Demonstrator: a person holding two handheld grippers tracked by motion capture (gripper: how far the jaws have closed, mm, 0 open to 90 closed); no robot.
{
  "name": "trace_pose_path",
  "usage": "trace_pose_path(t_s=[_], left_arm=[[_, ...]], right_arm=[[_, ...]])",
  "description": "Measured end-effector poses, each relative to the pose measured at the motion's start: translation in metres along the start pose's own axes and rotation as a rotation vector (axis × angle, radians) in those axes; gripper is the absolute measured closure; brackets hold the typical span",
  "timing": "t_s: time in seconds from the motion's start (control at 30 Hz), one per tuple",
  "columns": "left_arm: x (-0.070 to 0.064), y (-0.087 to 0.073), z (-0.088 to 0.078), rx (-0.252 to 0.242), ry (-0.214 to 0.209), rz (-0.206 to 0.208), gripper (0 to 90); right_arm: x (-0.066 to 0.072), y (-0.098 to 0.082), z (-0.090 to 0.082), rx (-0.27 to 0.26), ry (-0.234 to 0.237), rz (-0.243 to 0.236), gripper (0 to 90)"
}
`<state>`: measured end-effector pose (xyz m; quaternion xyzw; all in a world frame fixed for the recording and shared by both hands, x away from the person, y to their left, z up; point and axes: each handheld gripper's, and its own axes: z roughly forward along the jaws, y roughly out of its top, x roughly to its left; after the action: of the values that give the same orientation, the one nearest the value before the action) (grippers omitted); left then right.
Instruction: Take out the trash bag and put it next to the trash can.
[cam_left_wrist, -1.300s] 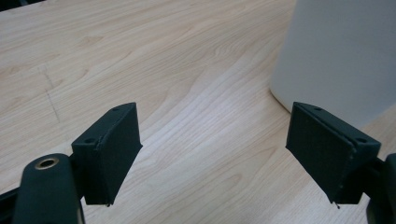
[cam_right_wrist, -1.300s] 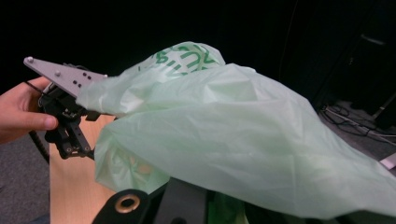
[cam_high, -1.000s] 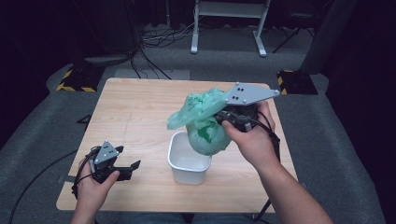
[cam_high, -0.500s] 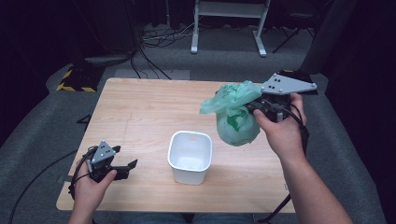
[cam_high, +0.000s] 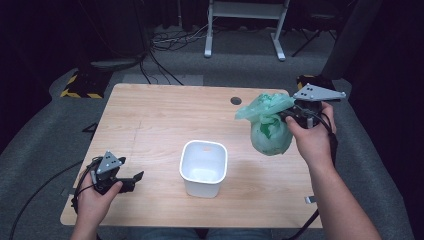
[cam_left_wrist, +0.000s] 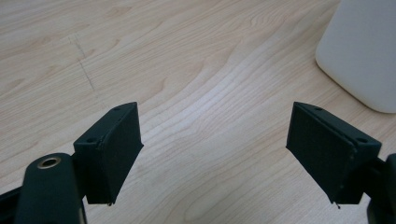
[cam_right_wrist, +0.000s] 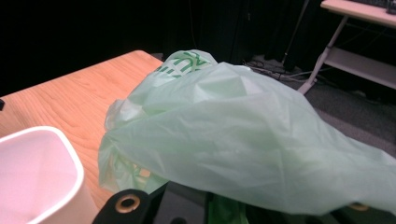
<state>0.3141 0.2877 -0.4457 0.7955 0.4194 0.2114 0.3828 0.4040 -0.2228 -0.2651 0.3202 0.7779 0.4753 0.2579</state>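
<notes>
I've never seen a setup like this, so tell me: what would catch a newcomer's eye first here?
Most striking is the green plastic bag, bunched at its neck and held up by the right gripper over the table's right side. Next comes the white bin, standing empty near the middle of the wooden table. The left gripper rests open at the near left corner, holding nothing.

Probably a lab or studio: dark surroundings, grey carpet (cam_high: 40, 135), floor cables (cam_high: 165, 42), hazard-striped equipment (cam_high: 80, 85).

You had one white bin (cam_high: 203, 167) and one green bag (cam_high: 269, 131) over the desk (cam_high: 150, 120), plus two claws.
</notes>
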Motion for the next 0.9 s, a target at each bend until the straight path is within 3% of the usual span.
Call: trace_pose_path(t_s=[0.67, 0.9], left_arm=[[0.005, -0.005, 0.002, 0.034, 0.003, 0.003, 18.1], [0.003, -0.003, 0.006, 0.044, -0.018, 0.017, 18.1]], right_arm=[[-0.004, -0.043, 0.035, 0.118, 0.017, 0.048, 88.8], [-0.002, -0.057, 0.054, 0.196, 0.036, 0.047, 88.7]])
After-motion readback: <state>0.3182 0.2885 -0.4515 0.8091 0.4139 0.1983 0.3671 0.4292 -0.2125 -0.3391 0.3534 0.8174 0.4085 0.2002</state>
